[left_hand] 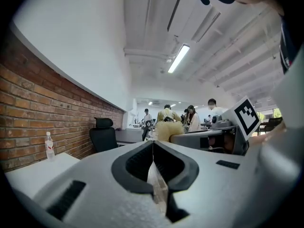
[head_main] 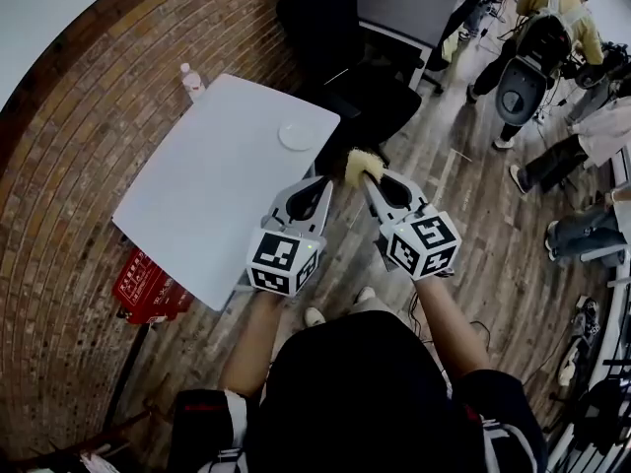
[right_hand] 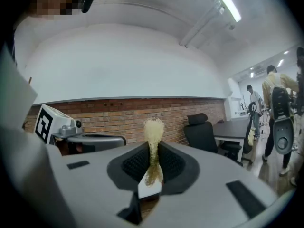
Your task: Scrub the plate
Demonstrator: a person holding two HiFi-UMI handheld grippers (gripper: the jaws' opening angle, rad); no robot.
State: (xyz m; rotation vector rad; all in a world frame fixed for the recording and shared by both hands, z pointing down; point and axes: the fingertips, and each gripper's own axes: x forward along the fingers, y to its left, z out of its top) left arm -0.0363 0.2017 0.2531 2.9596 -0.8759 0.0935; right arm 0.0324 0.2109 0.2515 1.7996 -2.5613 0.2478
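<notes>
A small white plate (head_main: 297, 136) lies near the far right corner of the white table (head_main: 212, 195). My left gripper (head_main: 324, 179) hangs over the table's right edge, short of the plate, its jaws shut with nothing between them (left_hand: 153, 146). My right gripper (head_main: 367, 175) is beside it over the floor, shut on a yellow scrubbing pad (head_main: 359, 165). In the right gripper view the pad (right_hand: 153, 141) sticks up from between the pressed jaws. Both grippers are raised and point level across the room.
A water bottle (head_main: 192, 80) stands at the table's far left corner by the brick wall (head_main: 59, 175). A black office chair (head_main: 370, 101) sits just beyond the table. A red box (head_main: 148, 289) lies under the near edge. People stand at the far right (head_main: 552, 28).
</notes>
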